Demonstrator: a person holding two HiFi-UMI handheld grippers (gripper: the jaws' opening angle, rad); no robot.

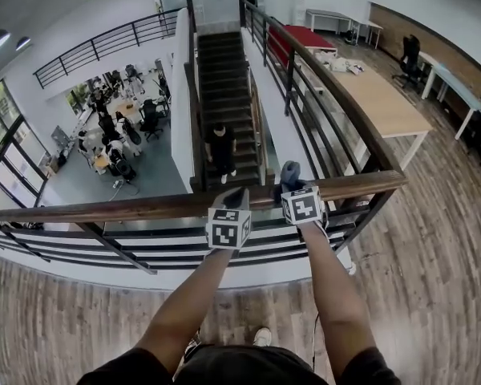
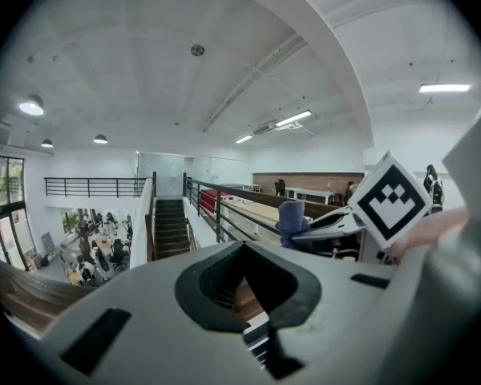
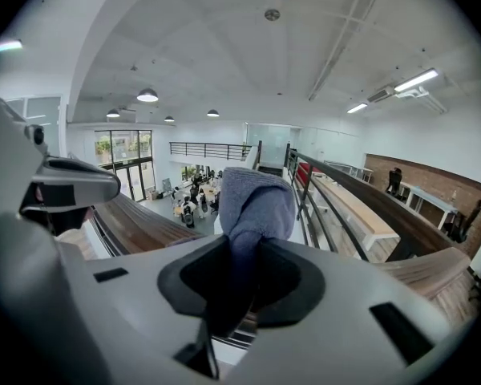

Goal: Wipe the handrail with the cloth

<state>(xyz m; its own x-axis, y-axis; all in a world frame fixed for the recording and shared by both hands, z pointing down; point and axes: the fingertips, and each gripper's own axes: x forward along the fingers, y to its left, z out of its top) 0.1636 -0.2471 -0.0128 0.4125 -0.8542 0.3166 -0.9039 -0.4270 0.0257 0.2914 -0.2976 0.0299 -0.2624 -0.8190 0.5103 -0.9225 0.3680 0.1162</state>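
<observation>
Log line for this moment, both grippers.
right gripper: shut on cloth | left gripper: shut, empty | cloth: at handrail

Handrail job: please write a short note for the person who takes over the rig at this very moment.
Left hand-held gripper: jaws together, holding nothing, at the wooden handrail.
Right hand-held gripper: shut on the grey-blue cloth, which sticks up bunched past the jaws, at the rail near its corner.
Done: the cloth is in hand at the rail. Which stretch is already wiped cannot be told.
Left: press the cloth onto the rail and wipe along it.
</observation>
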